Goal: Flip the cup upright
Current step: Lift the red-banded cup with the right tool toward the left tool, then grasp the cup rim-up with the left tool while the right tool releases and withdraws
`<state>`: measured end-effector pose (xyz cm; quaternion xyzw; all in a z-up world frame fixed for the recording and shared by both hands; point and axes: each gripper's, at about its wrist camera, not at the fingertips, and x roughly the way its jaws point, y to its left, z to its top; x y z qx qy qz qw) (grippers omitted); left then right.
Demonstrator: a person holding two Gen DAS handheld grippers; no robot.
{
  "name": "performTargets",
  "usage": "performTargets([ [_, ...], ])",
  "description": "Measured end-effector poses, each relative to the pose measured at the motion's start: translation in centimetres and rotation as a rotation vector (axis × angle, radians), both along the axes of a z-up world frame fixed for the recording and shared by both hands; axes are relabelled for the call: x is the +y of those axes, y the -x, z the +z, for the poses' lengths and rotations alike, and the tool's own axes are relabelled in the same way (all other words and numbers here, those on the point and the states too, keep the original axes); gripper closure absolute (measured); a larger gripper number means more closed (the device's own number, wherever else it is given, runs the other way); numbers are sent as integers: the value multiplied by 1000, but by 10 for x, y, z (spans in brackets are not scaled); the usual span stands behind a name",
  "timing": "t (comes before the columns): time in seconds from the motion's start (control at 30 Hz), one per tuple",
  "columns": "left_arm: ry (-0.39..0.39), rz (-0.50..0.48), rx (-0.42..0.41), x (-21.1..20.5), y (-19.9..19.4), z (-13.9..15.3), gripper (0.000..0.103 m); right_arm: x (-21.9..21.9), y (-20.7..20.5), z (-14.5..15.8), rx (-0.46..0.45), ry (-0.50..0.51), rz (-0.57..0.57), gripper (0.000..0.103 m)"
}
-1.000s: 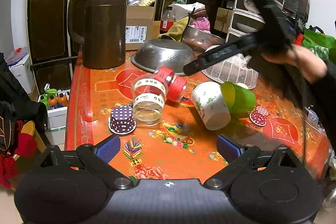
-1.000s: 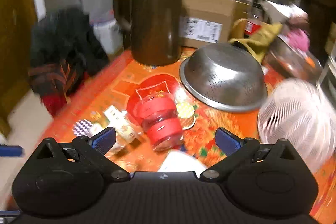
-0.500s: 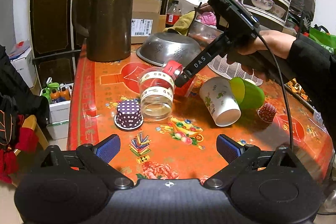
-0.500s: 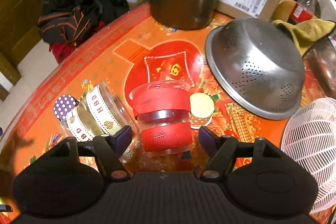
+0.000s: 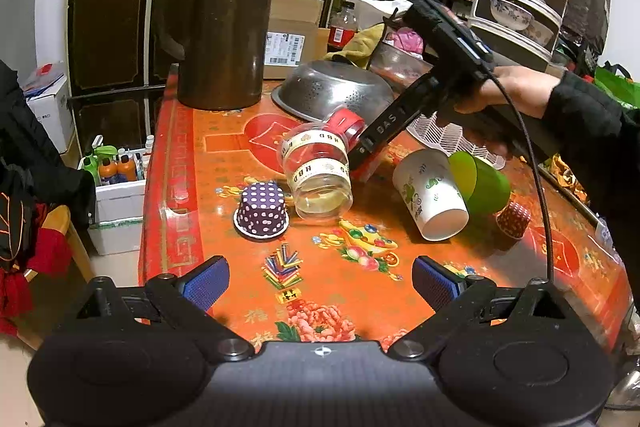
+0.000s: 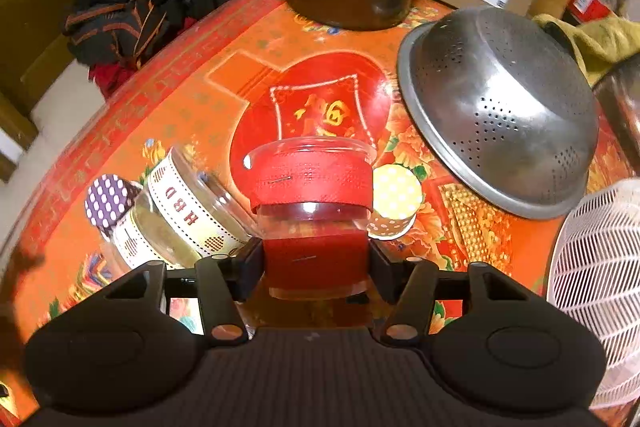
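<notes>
One clear cup with red bands (image 6: 314, 211) lies on its side on the orange table (image 6: 192, 95), clamped between the right gripper (image 6: 316, 267) jaws beside a ribboned jar (image 6: 180, 223). The left gripper (image 5: 320, 283) hovers wide, holding nothing. Lifting upright looks undone.

Two clear ribbon-banded cups (image 5: 320, 167) (image 6: 316, 211), two paper cups (image 5: 430, 199) (image 5: 482, 183), three cupcake liners (image 5: 262, 209) (image 5: 514, 219) (image 6: 394, 199), one colander (image 6: 496, 111).
</notes>
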<state>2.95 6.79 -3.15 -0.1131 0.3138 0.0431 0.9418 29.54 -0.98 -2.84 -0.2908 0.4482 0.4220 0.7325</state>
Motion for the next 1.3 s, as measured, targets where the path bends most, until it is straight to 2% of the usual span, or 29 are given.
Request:
performTargets([
  [0.13, 7, 6, -14, 3, 7, 4, 4, -15, 7, 18, -30, -78, -54, 47],
  [0.27, 13, 7, -35, -1, 14, 10, 4, -40, 30, 49, -72, -191, -93, 47],
  [0.47, 8, -6, -62, -14, 31, 20, 4, -69, 62, 73, -121, -268, -165, 47],
  [0.6, 5, -4, -72, -19, 48, 25, 4, -101, 97, 87, -80, -364, -206, 47],
  [0.7, 36, -16, -76, -22, 60, 28, 4, -129, 138, 90, -44, -367, -234, 47],
  [0.77, 73, -19, -67, -24, 65, 27, 4, -145, 166, 83, -8, -376, -258, 47],
  [0.83, 125, -41, -45, -29, 66, 21, 4, -156, 191, 62, 61, -360, -292, 47],
  [0.93, 179, -72, 32, -41, 60, 4, 4, -164, 218, 25, 180, -344, -335, 47],
  [1.03, 284, -92, 113, -48, 55, -16, 4, -167, 230, -4, 284, -343, -370, 47],
  [1.1, 336, -96, 144, -49, 53, -24, 4, -168, 232, -13, 307, -347, -393, 47],
  [1.3, 373, -92, 163, -57, 51, -25, 4, -172, 236, -29, 332, -380, -404, 45],
])
